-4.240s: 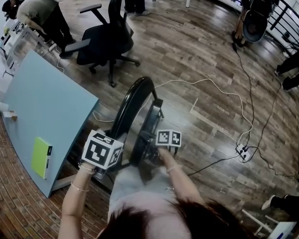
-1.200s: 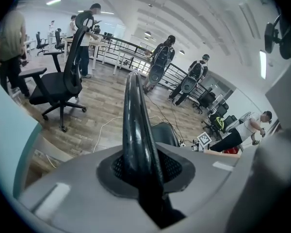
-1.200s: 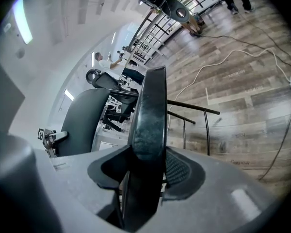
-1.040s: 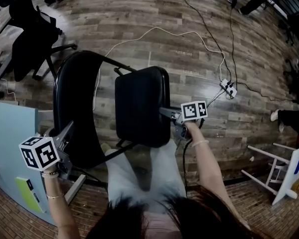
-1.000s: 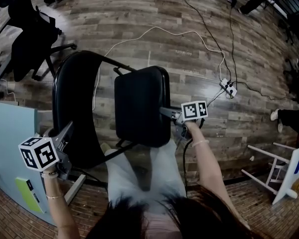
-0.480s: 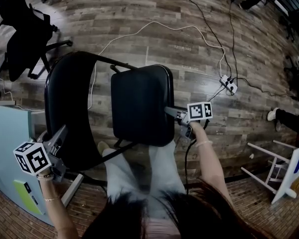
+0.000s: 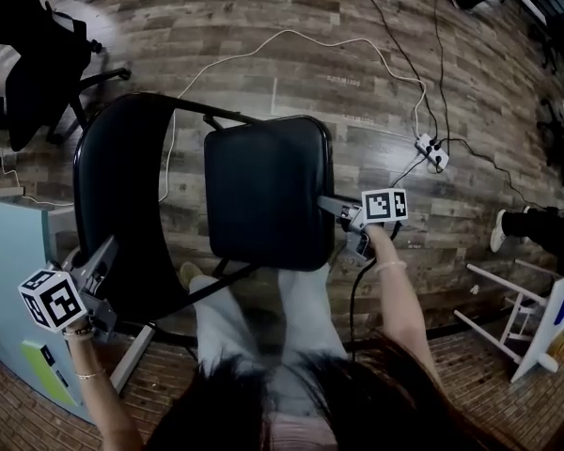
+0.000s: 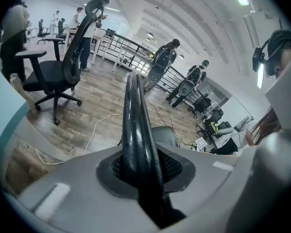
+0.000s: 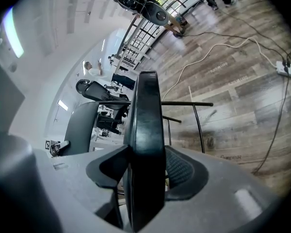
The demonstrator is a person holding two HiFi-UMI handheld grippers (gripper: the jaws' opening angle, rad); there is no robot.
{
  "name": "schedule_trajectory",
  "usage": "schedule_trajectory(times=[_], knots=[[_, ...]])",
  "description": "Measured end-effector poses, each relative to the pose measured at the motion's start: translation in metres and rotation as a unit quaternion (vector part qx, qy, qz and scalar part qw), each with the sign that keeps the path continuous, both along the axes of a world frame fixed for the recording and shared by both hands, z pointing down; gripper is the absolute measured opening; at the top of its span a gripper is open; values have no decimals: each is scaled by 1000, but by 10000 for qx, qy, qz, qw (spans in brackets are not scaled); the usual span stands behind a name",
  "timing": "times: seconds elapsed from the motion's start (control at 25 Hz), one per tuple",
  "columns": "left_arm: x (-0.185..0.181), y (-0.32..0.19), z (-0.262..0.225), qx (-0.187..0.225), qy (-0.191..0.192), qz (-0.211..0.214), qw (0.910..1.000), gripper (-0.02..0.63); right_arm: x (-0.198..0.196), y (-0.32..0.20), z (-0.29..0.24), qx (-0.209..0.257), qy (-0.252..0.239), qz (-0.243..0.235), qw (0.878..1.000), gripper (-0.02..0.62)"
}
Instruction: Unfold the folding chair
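The folding chair [image 7: 263,191] stands opened on the wooden floor between the two hand-held grippers. The left hand-held gripper [image 7: 100,255] is clamped on the backrest hoop [image 8: 136,125]. The right hand-held gripper [image 7: 331,206] has just been opening its jaws, and they stand wide with the seat edge [image 9: 146,130] between them. The person's legs [image 7: 301,313] stand just behind the seat, between the grippers. A light-blue surface [image 7: 5,252] lies beside the left hand-held gripper, with an office chair [image 7: 33,64] well beyond it. Beyond the right one a white cable [image 7: 282,33] runs to a power strip [image 7: 430,154]. The chair is all black, with a glossy tube frame and a flat, rounded-square seat. Its legs are mostly hidden beneath the seat. I cannot tell whether the right pads still touch the edge.
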State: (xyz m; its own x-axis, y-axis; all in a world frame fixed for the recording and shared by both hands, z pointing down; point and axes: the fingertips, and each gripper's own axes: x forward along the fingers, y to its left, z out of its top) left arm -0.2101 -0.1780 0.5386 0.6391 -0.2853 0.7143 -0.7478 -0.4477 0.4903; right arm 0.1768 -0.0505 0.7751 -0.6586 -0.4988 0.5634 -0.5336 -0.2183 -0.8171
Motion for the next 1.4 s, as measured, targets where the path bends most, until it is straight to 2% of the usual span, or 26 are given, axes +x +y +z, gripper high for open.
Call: schedule_trajectory(times=[0.48,0.72,1.04,1.28,1.4], knots=[[12,5,14,-95,118,38,9999,67,32,15,25,133,-164,176,9996,224],[15,7,28,-140,143,50,9998,71,55,26,45,-49,252,183,9995,222],[26,12,35,-164,281,168,9993,67,77,35,61,47,204,418,9989,221],[34,16,41,-207,343,216,9990,67,95,45,77,-140,285,512,9982,221],[41,19,45,-219,338,247,9989,67,103,47,82,-70,240,520,9983,221]])
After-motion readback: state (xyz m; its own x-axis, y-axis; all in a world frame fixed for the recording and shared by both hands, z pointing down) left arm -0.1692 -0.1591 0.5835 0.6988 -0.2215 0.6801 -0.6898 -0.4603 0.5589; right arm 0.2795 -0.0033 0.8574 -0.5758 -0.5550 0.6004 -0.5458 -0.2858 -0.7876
